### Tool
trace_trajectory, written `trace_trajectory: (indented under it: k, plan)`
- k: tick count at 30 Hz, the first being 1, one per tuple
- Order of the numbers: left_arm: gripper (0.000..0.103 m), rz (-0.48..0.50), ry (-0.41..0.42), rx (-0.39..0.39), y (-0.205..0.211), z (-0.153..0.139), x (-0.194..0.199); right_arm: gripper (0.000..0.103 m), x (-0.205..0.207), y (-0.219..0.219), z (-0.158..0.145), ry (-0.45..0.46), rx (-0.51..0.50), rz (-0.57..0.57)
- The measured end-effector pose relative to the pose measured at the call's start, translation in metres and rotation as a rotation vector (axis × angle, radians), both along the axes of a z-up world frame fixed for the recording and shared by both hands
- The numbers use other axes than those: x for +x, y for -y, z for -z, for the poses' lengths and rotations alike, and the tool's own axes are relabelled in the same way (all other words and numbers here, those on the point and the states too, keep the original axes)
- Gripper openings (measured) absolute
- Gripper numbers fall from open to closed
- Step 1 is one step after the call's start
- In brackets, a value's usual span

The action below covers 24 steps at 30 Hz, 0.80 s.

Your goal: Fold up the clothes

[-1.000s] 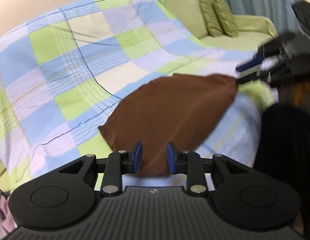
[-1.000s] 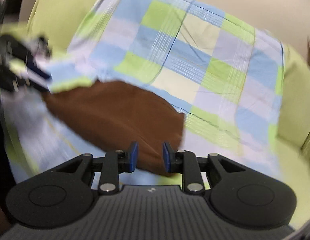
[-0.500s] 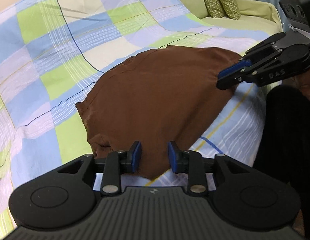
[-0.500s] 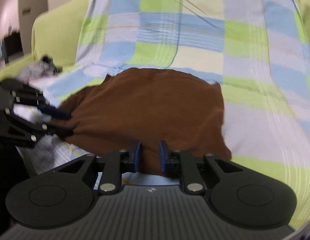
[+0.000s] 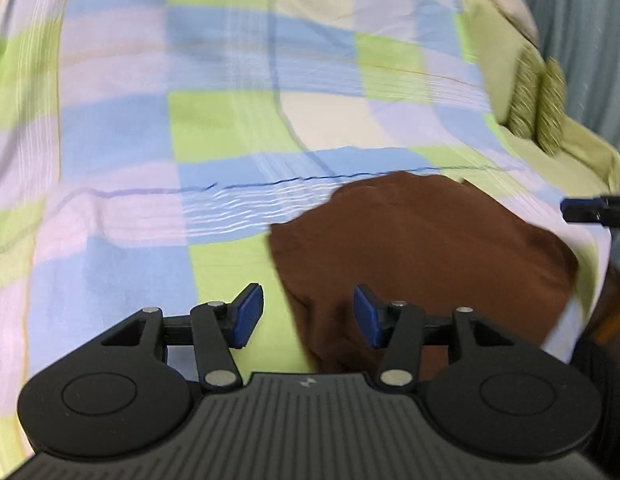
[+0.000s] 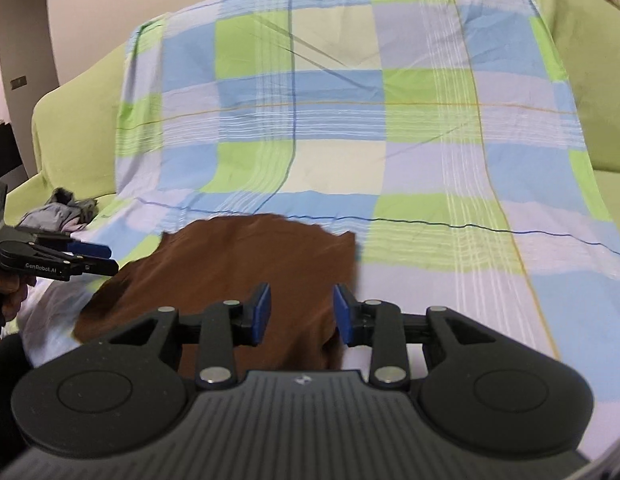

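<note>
A brown garment [image 5: 425, 244] lies folded on the checked sheet [image 5: 230, 120] at the sofa's front edge; it also shows in the right wrist view [image 6: 246, 264]. My left gripper [image 5: 308, 318] is open, its jaws wide apart over the garment's left edge, holding nothing. My right gripper [image 6: 300, 312] is open above the garment's near right part, also empty. The left gripper shows from the side in the right wrist view [image 6: 90, 258]. The right gripper's tip [image 5: 585, 208] shows at the right edge of the left wrist view.
A green sofa [image 6: 66, 120] carries the checked sheet [image 6: 349, 120]. Two patterned cushions [image 5: 537, 100] stand at the right end. A pile of grey clothes [image 6: 66, 210] lies on the left seat. A curtain [image 5: 581, 32] hangs behind.
Both grippers have opened and let go of the brown garment, which now lies on the sheet. Both have drawn back a little from it.
</note>
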<state>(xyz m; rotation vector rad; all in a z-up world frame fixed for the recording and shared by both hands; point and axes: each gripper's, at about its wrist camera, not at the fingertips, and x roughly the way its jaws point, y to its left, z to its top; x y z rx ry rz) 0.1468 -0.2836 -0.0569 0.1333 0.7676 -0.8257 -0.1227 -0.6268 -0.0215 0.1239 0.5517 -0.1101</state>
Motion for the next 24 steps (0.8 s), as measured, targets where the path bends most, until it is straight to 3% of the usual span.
trace_trajectory:
  k: [8,12,13,14,15,17,18,19,20,24]
  plan:
    - [0.054,0.026,-0.175,-0.068,0.013,0.028,0.057,0.037,0.065,0.066,0.018,-0.034,0.201,0.025]
    - [0.052,0.048,-0.219,-0.081,0.017,0.031,0.069,0.037,0.095,0.085,0.037,-0.108,0.285,-0.018]
    - [0.049,0.061,-0.217,-0.075,0.019,0.031,0.07,0.037,0.099,0.086,0.04,-0.122,0.292,-0.025]
    - [0.035,0.072,-0.217,-0.074,0.02,0.031,0.07,0.037,0.106,0.088,0.046,-0.154,0.298,-0.032]
    - [0.029,0.096,-0.231,-0.082,0.022,0.031,0.071,0.037,0.111,0.09,0.052,-0.177,0.317,-0.038]
    - [0.022,0.113,-0.229,-0.078,0.025,0.03,0.068,0.037,0.11,0.094,0.055,-0.173,0.371,-0.045]
    - [0.018,0.114,-0.217,-0.072,0.026,0.03,0.066,0.035,0.11,0.096,0.057,-0.17,0.398,-0.049]
    - [0.005,0.115,-0.204,-0.066,0.026,0.029,0.063,0.022,0.108,0.097,0.058,-0.169,0.42,-0.052]
    - [0.003,0.116,-0.191,-0.06,0.027,0.029,0.061,0.01,0.106,0.097,0.059,-0.169,0.429,-0.055]
    - [0.001,0.089,-0.085,-0.095,0.015,0.012,0.042,0.004,0.096,0.089,0.046,-0.147,0.373,-0.068]
